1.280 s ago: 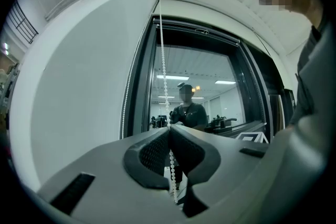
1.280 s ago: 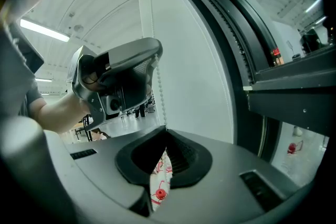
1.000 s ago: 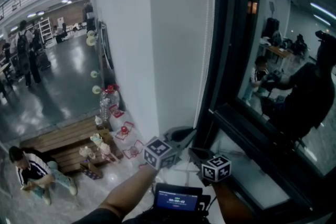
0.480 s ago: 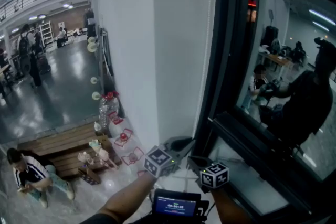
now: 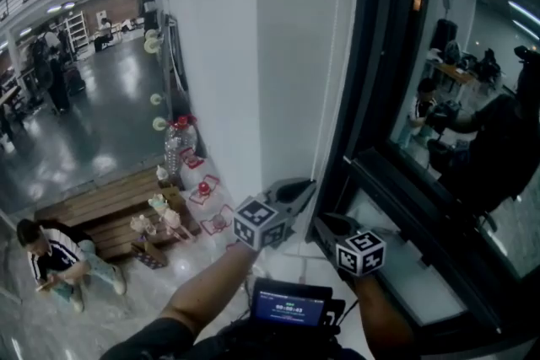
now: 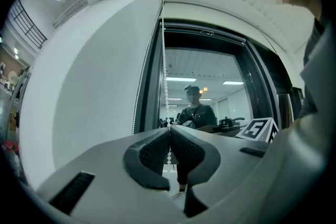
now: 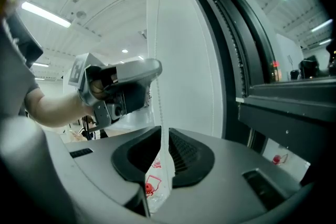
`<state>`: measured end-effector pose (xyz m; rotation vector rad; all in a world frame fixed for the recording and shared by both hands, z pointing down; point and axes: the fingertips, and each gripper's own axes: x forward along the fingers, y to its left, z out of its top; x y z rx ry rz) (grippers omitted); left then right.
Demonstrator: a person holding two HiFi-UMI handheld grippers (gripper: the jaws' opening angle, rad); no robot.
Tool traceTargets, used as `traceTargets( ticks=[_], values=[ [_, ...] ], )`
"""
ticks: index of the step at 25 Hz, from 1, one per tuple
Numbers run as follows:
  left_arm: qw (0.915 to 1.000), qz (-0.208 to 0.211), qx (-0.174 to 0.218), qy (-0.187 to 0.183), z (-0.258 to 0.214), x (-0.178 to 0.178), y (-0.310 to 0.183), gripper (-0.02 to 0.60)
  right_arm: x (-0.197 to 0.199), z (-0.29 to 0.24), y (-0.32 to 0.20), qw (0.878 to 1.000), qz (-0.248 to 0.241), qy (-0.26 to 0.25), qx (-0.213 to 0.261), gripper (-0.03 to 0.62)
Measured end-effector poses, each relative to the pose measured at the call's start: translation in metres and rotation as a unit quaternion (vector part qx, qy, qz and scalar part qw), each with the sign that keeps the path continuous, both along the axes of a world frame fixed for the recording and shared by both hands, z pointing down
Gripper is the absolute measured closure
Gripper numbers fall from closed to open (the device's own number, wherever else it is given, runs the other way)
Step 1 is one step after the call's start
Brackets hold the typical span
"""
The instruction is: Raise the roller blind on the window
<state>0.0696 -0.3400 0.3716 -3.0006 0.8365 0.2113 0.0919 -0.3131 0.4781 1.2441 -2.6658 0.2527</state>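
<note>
A white bead chain point(image 5: 336, 63) hangs along the dark window frame point(image 5: 371, 55). No blind fabric shows across the glass in the head view. My left gripper point(image 5: 304, 186) is low by the foot of the frame, and in the left gripper view it point(image 6: 169, 131) is shut on the bead chain point(image 6: 164, 68). My right gripper point(image 5: 326, 223) sits just right of it and a little lower. In the right gripper view its jaws point(image 7: 160, 136) are opening, with the bead chain point(image 7: 157, 60) running through the narrow gap between them, and the left gripper point(image 7: 122, 86) is beyond.
A white wall pillar point(image 5: 219, 55) stands left of the window. A grey sill point(image 5: 396, 265) runs along the bottom right. Below left are a wooden platform point(image 5: 110, 211) with bottles and small items, and a seated person point(image 5: 55, 261). A small screen point(image 5: 287, 304) sits near my body.
Both grippers stay low at the foot of the window frame. The right gripper has drawn slightly away to the right of the left one. The view has shifted a little.
</note>
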Motion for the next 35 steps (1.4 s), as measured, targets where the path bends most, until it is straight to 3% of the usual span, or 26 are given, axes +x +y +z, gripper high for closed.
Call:
traceTargets(
  ticks=[6, 12, 16, 21, 24, 26, 35],
  values=[
    [0.9997, -0.023, -0.003, -0.012, -0.001, -0.009, -0.003, 0.568, 0.012, -0.047, 0.002, 0.998, 0.017, -0.029, 0.045, 0.505],
    [0.9984, -0.051, 0.006, -0.026, -0.016, -0.022, -0.004, 0.477, 0.017, -0.094, 0.002, 0.994, 0.025, -0.046, 0.092, 0.505],
    [0.9972, -0.064, 0.006, -0.039, -0.013, -0.028, -0.002, 0.426, 0.018, -0.103, 0.007, 0.993, 0.028, -0.047, 0.103, 0.505],
    [0.9955, -0.086, 0.012, -0.038, -0.020, -0.036, 0.006, 0.410, 0.022, -0.109, 0.017, 0.992, 0.029, -0.050, 0.108, 0.505],
    [0.9963, -0.080, 0.002, -0.031, -0.015, -0.036, 0.016, 0.451, 0.026, -0.111, 0.027, 0.992, 0.029, -0.048, 0.113, 0.507],
    [0.9964, -0.077, -0.005, -0.033, -0.012, -0.034, 0.027, 0.577, 0.030, -0.112, 0.036, 0.992, 0.027, -0.050, 0.114, 0.522],
    [0.9950, -0.088, -0.023, -0.042, -0.008, -0.028, 0.092, 0.589, 0.052, -0.114, 0.084, 0.990, 0.003, -0.075, 0.119, 0.569]
  ],
)
